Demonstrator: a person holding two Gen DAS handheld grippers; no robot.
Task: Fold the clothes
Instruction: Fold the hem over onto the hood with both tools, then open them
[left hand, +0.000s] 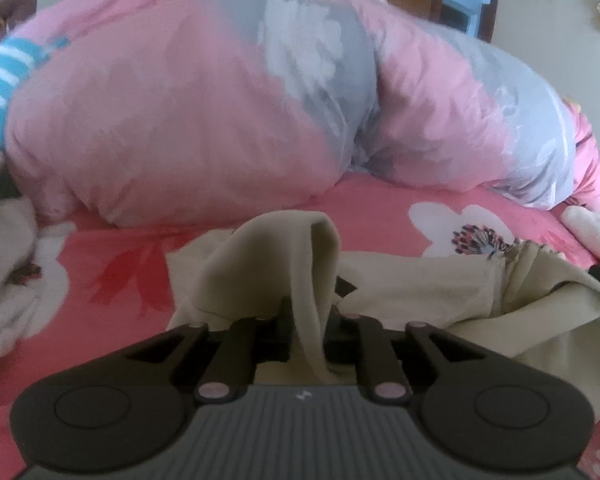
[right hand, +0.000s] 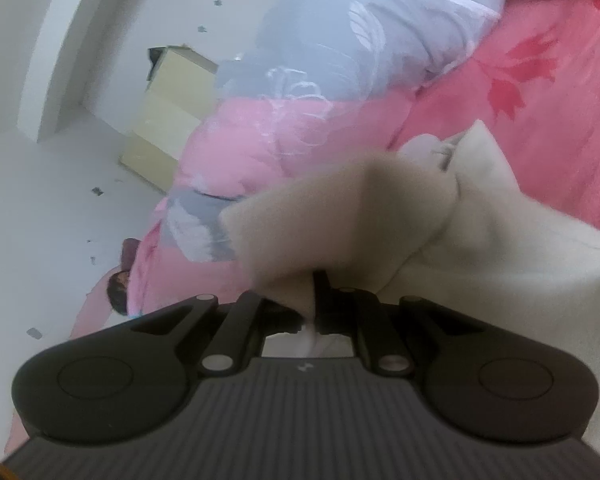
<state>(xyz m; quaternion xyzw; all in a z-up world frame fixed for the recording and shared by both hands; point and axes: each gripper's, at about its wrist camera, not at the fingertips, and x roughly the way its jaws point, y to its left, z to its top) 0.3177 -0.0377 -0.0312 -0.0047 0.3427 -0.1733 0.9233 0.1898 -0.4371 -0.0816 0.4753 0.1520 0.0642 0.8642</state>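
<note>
Left hand-held gripper (left hand: 309, 312): beige garment (left hand: 420, 280) fold is pinched between narrowly parted jaws.
Right hand-held gripper (right hand: 314, 300): clamped tight on garment edge.
Bed (left hand: 380, 208): seen ahead.

Bedroom, floral bedsheet (left hand: 380, 208), bunched duvet (left hand: 172, 120)

A bulky pink-and-grey floral duvet (left hand: 204, 112) lay heaped across the bed's pink flowered sheet (left hand: 380, 216). A blue-and-white striped cloth (left hand: 4, 76) showed at its left end. A pale yellow cabinet (right hand: 168, 120) stood beside the bed against a white wall (right hand: 32, 40).
</note>
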